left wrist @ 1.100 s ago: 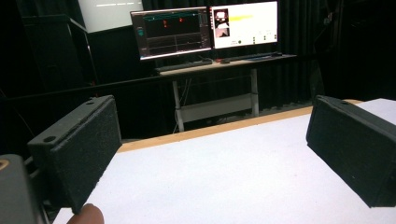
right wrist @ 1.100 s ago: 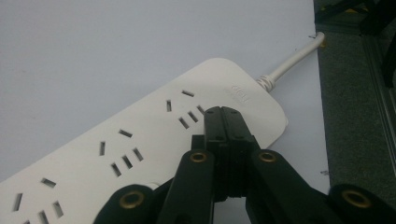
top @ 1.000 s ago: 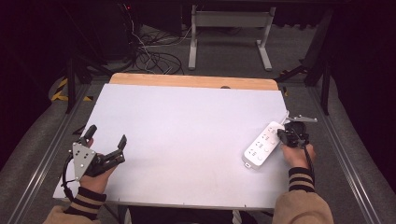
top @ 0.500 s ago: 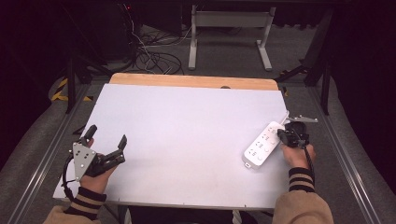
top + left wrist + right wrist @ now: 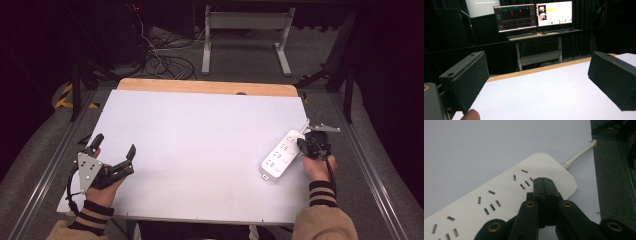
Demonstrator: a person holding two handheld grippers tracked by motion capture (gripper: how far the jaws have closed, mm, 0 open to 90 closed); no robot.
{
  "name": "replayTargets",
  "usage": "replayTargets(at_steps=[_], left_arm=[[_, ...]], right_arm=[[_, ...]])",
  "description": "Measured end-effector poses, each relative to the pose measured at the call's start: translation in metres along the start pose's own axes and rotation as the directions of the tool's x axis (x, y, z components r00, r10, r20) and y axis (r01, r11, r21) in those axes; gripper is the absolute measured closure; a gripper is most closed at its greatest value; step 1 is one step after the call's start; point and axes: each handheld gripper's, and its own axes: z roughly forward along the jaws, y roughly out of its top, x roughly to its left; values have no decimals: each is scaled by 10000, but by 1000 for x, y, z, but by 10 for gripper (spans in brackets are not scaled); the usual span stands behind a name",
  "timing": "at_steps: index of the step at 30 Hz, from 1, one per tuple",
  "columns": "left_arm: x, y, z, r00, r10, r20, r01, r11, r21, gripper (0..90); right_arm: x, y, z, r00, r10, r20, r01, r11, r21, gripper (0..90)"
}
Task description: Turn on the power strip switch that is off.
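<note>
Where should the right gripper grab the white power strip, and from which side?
Judging by its pose, across the narrow width near the cord end. The power strip lies flat, socket face up, long and slim, so its long edges suit two jaws. Come from straight above; the right gripper, jaws shut, hangs over that end and must open first. The cord leaves the far end.

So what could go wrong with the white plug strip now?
The power strip lies close to the right edge of the table, so a push from the right gripper, whose jaws are shut over its top, might slide it off. Its cord runs over that edge and could snag or drag it. The left gripper sits open and far away, so it probably could not catch it.
</note>
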Motion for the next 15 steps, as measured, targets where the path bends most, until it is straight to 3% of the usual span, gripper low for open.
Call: replayTargets(at_steps=[15], left_arm=[[0, 0, 0, 10000, 24, 27, -24, 10000, 16, 38]], right_arm=[[2, -1, 0, 9998, -182, 88, 183, 9998, -77, 900]])
